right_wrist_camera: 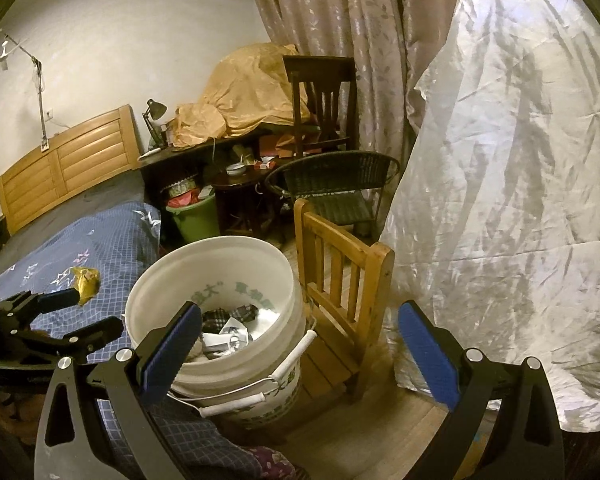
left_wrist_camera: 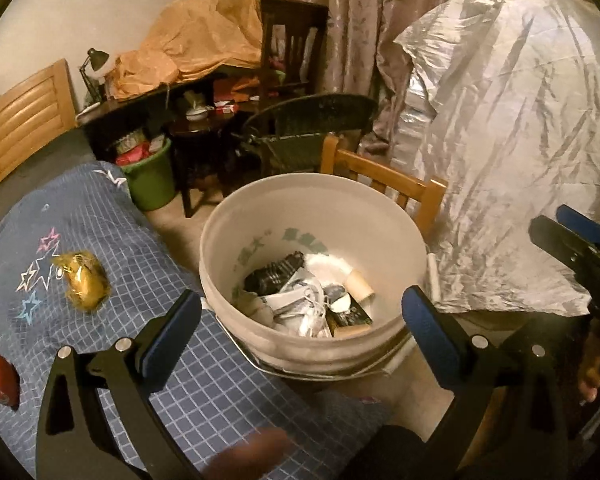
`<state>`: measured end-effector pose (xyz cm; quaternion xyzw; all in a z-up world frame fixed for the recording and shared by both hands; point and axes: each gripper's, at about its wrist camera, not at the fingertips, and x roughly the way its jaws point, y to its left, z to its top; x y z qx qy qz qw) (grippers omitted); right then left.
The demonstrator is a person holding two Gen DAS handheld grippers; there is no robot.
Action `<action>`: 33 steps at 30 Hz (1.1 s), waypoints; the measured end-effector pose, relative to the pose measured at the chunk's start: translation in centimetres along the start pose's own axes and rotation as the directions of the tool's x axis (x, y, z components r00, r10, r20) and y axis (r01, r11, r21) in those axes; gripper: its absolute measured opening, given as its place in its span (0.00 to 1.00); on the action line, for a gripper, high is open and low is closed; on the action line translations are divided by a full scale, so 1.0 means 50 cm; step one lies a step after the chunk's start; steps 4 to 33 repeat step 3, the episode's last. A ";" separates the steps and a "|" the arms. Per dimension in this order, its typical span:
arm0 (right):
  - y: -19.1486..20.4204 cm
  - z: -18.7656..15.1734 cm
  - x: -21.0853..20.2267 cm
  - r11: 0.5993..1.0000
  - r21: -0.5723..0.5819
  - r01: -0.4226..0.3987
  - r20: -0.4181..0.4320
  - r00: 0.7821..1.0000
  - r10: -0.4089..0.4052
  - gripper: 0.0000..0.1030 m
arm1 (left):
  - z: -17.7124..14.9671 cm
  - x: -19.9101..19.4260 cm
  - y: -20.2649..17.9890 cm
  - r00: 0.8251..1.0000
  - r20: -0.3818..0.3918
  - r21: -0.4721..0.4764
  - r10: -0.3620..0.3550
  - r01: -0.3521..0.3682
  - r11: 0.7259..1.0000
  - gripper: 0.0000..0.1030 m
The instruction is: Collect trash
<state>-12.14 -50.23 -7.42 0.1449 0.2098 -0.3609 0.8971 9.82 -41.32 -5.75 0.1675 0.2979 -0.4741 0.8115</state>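
Observation:
A white bucket stands on the floor beside the bed and holds several scraps of paper, wrappers and a cardboard tube. It also shows in the right wrist view. A crumpled gold wrapper lies on the blue checked bedspread, left of the bucket; it also shows in the right wrist view. A red object lies at the bedspread's left edge. My left gripper is open and empty above the bucket's near rim. My right gripper is open and empty, above the bucket's right side.
A small wooden chair stands right of the bucket. A large silver-white sheet covers something on the right. Behind stand a green bin, a dark wicker chair, a cluttered desk and curtains.

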 end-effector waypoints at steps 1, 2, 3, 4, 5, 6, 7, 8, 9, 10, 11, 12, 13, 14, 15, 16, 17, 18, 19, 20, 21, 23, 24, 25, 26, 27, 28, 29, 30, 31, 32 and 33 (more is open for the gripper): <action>0.000 0.000 0.000 1.000 0.000 0.000 0.001 1.000 0.000 0.95 | -0.001 0.000 0.001 1.000 -0.003 0.000 0.007 -0.007 1.000 0.94; 0.002 0.001 0.000 1.000 0.000 -0.002 0.000 1.000 0.002 0.95 | -0.003 -0.001 0.002 1.000 -0.006 -0.002 0.011 -0.011 1.000 0.94; 0.005 0.002 0.001 1.000 -0.001 -0.004 -0.002 1.000 0.004 0.95 | -0.005 -0.001 0.004 1.000 -0.009 -0.005 0.011 -0.011 1.000 0.94; 0.005 0.002 0.001 1.000 -0.001 -0.004 -0.002 1.000 0.004 0.95 | -0.005 -0.001 0.004 1.000 -0.009 -0.005 0.011 -0.011 1.000 0.94; 0.005 0.002 0.001 1.000 -0.001 -0.004 -0.002 1.000 0.004 0.95 | -0.005 -0.001 0.004 1.000 -0.009 -0.005 0.011 -0.011 1.000 0.94; 0.005 0.002 0.001 1.000 -0.001 -0.004 -0.002 1.000 0.004 0.95 | -0.005 -0.001 0.004 1.000 -0.009 -0.005 0.011 -0.011 1.000 0.94; 0.005 0.002 0.001 1.000 -0.001 -0.004 -0.002 1.000 0.004 0.95 | -0.005 -0.001 0.004 1.000 -0.009 -0.005 0.011 -0.011 1.000 0.94; 0.005 0.002 0.001 1.000 -0.001 -0.004 -0.002 1.000 0.004 0.95 | -0.005 -0.001 0.004 1.000 -0.009 -0.005 0.011 -0.011 1.000 0.94; 0.005 0.002 0.001 1.000 -0.001 -0.004 -0.002 1.000 0.004 0.95 | -0.005 -0.001 0.004 1.000 -0.009 -0.005 0.011 -0.011 1.000 0.94; 0.005 0.002 0.001 1.000 -0.001 -0.004 -0.002 1.000 0.004 0.95 | -0.005 -0.001 0.004 1.000 -0.009 -0.005 0.011 -0.011 1.000 0.94; 0.005 0.002 0.001 1.000 -0.001 -0.004 -0.002 1.000 0.004 0.95 | -0.005 -0.001 0.004 1.000 -0.009 -0.005 0.011 -0.011 1.000 0.94; 0.005 0.002 0.001 1.000 -0.001 -0.004 -0.002 1.000 0.004 0.95 | -0.005 -0.001 0.004 1.000 -0.009 -0.005 0.011 -0.011 1.000 0.94; 0.005 0.002 0.001 1.000 -0.001 -0.004 -0.002 1.000 0.004 0.95 | -0.005 -0.001 0.004 1.000 -0.009 -0.005 0.011 -0.011 1.000 0.94; 0.005 0.002 0.001 1.000 -0.001 -0.004 -0.002 1.000 0.004 0.95 | -0.005 -0.001 0.004 1.000 -0.009 -0.005 0.011 -0.011 1.000 0.94; 0.005 0.002 0.001 1.000 -0.001 -0.004 -0.002 1.000 0.004 0.95 | -0.005 -0.001 0.004 1.000 -0.009 -0.005 0.011 -0.011 1.000 0.94; 0.005 0.002 0.001 1.000 -0.001 -0.004 -0.002 1.000 0.004 0.95 | -0.005 -0.001 0.004 1.000 -0.009 -0.005 0.011 -0.011 1.000 0.94; 0.005 0.002 0.001 1.000 -0.001 -0.004 -0.002 1.000 0.004 0.95 | -0.005 -0.001 0.004 1.000 -0.009 -0.005 0.011 -0.011 1.000 0.94; 0.005 0.002 0.001 1.000 -0.001 -0.004 -0.002 1.000 0.004 0.95 | -0.005 -0.001 0.004 1.000 -0.009 -0.005 0.011 -0.011 1.000 0.94; 0.005 0.002 0.001 1.000 -0.001 -0.004 -0.002 1.000 0.004 0.95 | -0.005 -0.001 0.004 1.000 -0.009 -0.005 0.011 -0.011 1.000 0.94; 0.005 0.002 0.001 1.000 -0.001 -0.004 -0.002 1.000 0.004 0.95 | -0.005 -0.001 0.004 1.000 -0.009 -0.005 0.011 -0.011 1.000 0.94; 0.005 0.002 0.001 1.000 -0.001 -0.004 -0.002 1.000 0.004 0.95 | -0.005 -0.001 0.004 1.000 -0.009 -0.005 0.011 -0.011 1.000 0.94; 0.005 0.002 0.001 1.000 -0.001 -0.004 -0.002 1.000 0.004 0.95 | -0.005 -0.001 0.004 1.000 -0.009 -0.005 0.011 -0.011 1.000 0.94; 0.005 0.002 0.001 1.000 -0.001 -0.004 -0.002 1.000 0.004 0.95 | -0.005 -0.001 0.004 1.000 -0.009 -0.005 0.011 -0.011 1.000 0.94; 0.005 0.002 0.001 1.000 -0.001 -0.004 -0.002 1.000 0.004 0.95 | -0.005 -0.001 0.004 1.000 -0.009 -0.005 0.011 -0.011 1.000 0.94; 0.005 0.002 0.001 1.000 -0.001 -0.004 -0.002 1.000 0.004 0.95 | -0.005 -0.001 0.004 1.000 -0.009 -0.005 0.011 -0.011 1.000 0.94; 0.005 0.002 0.001 1.000 -0.001 -0.004 -0.002 1.000 0.004 0.95 | -0.005 -0.001 0.004 1.000 -0.009 -0.005 0.011 -0.011 1.000 0.94; 0.005 0.002 0.001 1.000 -0.001 -0.004 -0.002 1.000 0.004 0.95 | -0.005 -0.001 0.004 1.000 -0.009 -0.005 0.011 -0.011 1.000 0.94; 0.005 0.002 0.001 1.000 -0.001 -0.004 -0.002 1.000 0.004 0.95 | -0.005 -0.001 0.004 1.000 -0.009 -0.005 0.011 -0.011 1.000 0.94; 0.005 0.002 0.001 1.000 -0.001 -0.004 -0.002 1.000 0.004 0.95 | -0.005 -0.001 0.004 1.000 -0.009 -0.005 0.011 -0.011 1.000 0.94; 0.005 0.002 0.001 1.000 -0.001 -0.004 -0.002 1.000 0.004 0.95 | -0.005 -0.001 0.004 1.000 -0.009 -0.005 0.011 -0.011 1.000 0.94; 0.005 0.002 0.001 1.000 -0.001 -0.004 -0.002 1.000 0.004 0.95 | -0.005 -0.001 0.004 1.000 -0.009 -0.005 0.011 -0.011 1.000 0.94; 0.005 0.002 0.001 1.000 -0.001 -0.004 -0.002 1.000 0.004 0.95 | -0.005 -0.001 0.004 1.000 -0.009 -0.005 0.011 -0.011 1.000 0.94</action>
